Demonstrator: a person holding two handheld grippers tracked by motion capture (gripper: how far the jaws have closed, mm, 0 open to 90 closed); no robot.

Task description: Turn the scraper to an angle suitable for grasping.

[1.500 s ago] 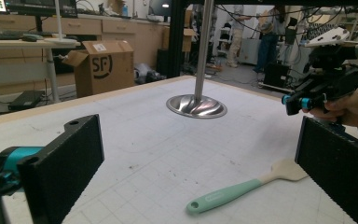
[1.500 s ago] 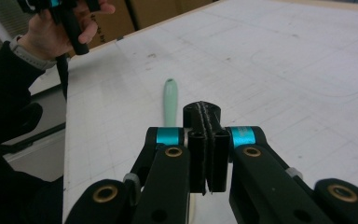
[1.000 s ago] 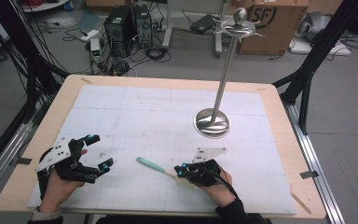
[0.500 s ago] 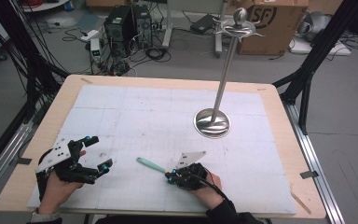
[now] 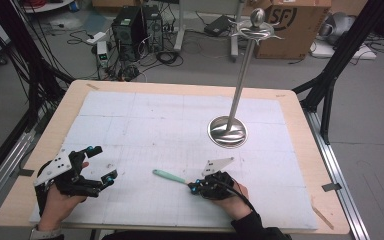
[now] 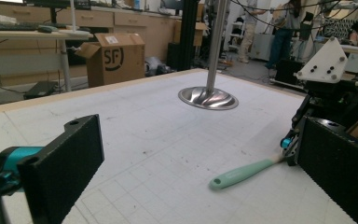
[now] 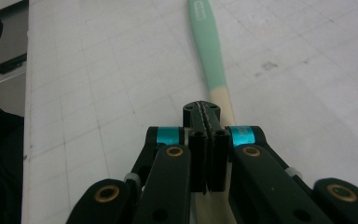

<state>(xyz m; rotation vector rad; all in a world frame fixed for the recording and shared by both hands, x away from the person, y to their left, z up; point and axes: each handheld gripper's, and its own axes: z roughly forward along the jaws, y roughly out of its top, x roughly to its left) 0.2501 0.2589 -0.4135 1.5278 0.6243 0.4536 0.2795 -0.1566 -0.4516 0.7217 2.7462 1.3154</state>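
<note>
Leftward since earlier, right tool (image 5: 192,187) pressed together over spatula (image 5: 169,176); metal stand (image 5: 227,132) well apart.

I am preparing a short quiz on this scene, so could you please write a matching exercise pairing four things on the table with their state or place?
Things:
1. left tongs
2. right tongs
3. mint-green handled tool
4. metal stand

States or places:
A. upright on a round base
B. jaws wide open, nothing between them
C. lying flat on the white mat
D. jaws shut, above the tool's pale end

Pairs: 1-B, 2-D, 3-C, 4-A
</note>
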